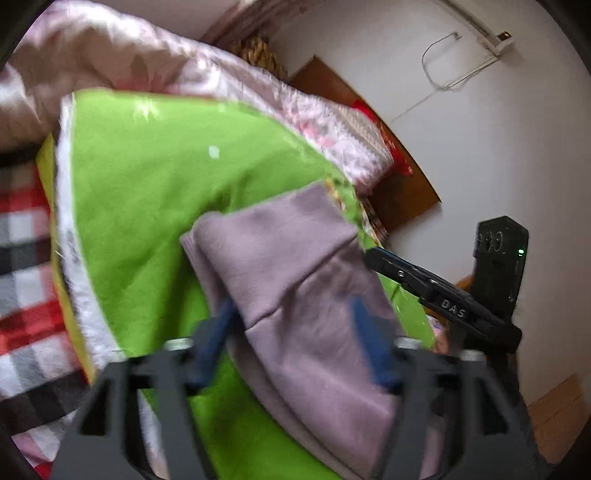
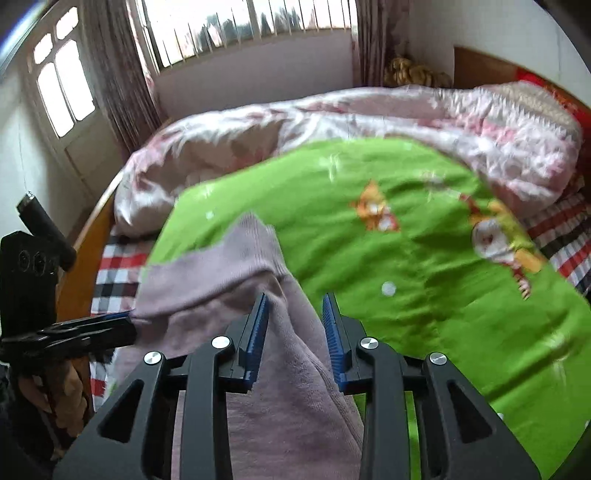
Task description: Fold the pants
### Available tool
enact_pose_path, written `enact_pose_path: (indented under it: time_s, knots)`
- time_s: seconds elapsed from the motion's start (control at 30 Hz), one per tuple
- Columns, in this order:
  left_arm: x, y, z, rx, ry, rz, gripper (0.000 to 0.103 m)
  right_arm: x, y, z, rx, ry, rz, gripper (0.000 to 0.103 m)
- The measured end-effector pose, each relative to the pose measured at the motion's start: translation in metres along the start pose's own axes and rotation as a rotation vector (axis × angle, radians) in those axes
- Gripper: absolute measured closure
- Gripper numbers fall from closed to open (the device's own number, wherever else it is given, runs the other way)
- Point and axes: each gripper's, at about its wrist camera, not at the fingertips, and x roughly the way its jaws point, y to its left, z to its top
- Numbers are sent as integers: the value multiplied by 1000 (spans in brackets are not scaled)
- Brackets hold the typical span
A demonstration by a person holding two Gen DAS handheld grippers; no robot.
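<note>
The mauve pants (image 1: 295, 280) lie bunched on a green blanket (image 1: 155, 192) on the bed; they also show in the right wrist view (image 2: 229, 280). My left gripper (image 1: 291, 306) has its blue fingers wide apart, with the pants' cloth lying between and over them. My right gripper (image 2: 295, 306) has its blue pads (image 2: 258, 328) apart, with a ridge of the pants' cloth running between them. The right gripper shows in the left wrist view (image 1: 373, 258), its tip at the pants' edge. The left gripper shows in the right wrist view (image 2: 122, 321), at the pants' left edge.
A pink floral quilt (image 2: 332, 122) is heaped along the far side of the bed. A red, black and white checked sheet (image 1: 26, 258) lies under the green blanket (image 2: 424, 258). A wooden headboard (image 1: 399, 192) and white wall stand behind. Windows with curtains (image 2: 240, 26) are beyond the bed.
</note>
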Motion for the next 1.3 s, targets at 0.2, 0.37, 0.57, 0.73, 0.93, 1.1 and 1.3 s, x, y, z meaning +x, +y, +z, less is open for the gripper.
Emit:
enact_pose_path:
  time_s: [0.2,0.37,0.57,0.73,0.93,1.1,1.3]
  knots:
    - [14,-8,-4,43,14,85,18,25,19,-3,-50,103,118,76]
    - [-5,-17,-8,60,-37,136,18,15,-13,-3,66,51,46,80]
    - [-32,-49,-29,140,26,25,9,-91,-6,-31,38,12,-74,33]
    - [-15,-71,-60,246,161,-16,8,-172,42,-132,8,39,-71,36]
    - [-19,-69,-72,197,197,-31,9,-193,94,-236,58,91,-38,62]
    - [-26,-84,-88,246,217,-47,22,-179,105,-250,45,77,-60,82]
    - [-5,-107,-106,403,245,-22,22,-173,103,-258,65,66,-99,98]
